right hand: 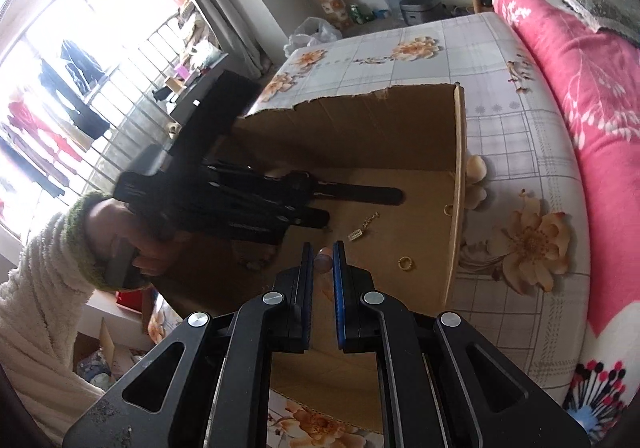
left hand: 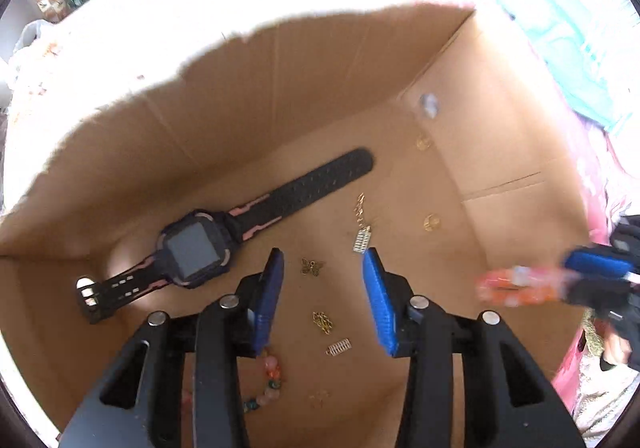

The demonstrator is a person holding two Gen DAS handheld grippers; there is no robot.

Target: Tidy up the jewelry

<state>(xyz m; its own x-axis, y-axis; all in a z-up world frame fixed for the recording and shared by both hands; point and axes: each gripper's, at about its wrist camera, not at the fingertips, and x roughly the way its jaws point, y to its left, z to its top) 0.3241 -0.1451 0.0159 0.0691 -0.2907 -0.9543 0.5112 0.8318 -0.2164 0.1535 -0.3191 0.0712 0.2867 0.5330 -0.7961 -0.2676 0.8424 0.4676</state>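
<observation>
Left gripper (left hand: 323, 268) hangs over the floor of an open cardboard box (left hand: 280, 87), pointing steeply down. Jaws stand partly apart; nothing is between the blue pads (left hand: 376, 296). A small butterfly charm (left hand: 312, 266) lies on the cardboard in the gap between them, untouched.

Box contents, left wrist view:
- black-and-pink watch (left hand: 200, 248), lying flat, strap stretched toward the far wall, just left of the left gripper.
- silver rectangular pendant on a short chain (left hand: 362, 238), just beyond the right-hand pad.
- gold chain piece (left hand: 323, 322) and a small silver spring-like charm (left hand: 339, 347), nearer the camera, between the gripper's arms.
- beaded bracelet (left hand: 269, 376), orange, pink and green beads, partly under the left-hand finger.
- two gold rings (left hand: 431, 222) near the right wall; a pale, blurred item higher on that wall, cannot identify.

Right gripper (right hand: 322, 254) is closed on a string of beads; in its own view one pinkish bead (right hand: 323, 262) shows between the pads. From the left wrist view the held piece reads as an orange-red beaded strand (left hand: 516, 286), blurred, at the box's right side.

The box sits on a bed (right hand: 500, 119) with a floral checked sheet. A pink blanket (right hand: 580, 87) lies beside it. A hand (right hand: 136, 244) in a white fleece sleeve holds the left gripper's handle.
</observation>
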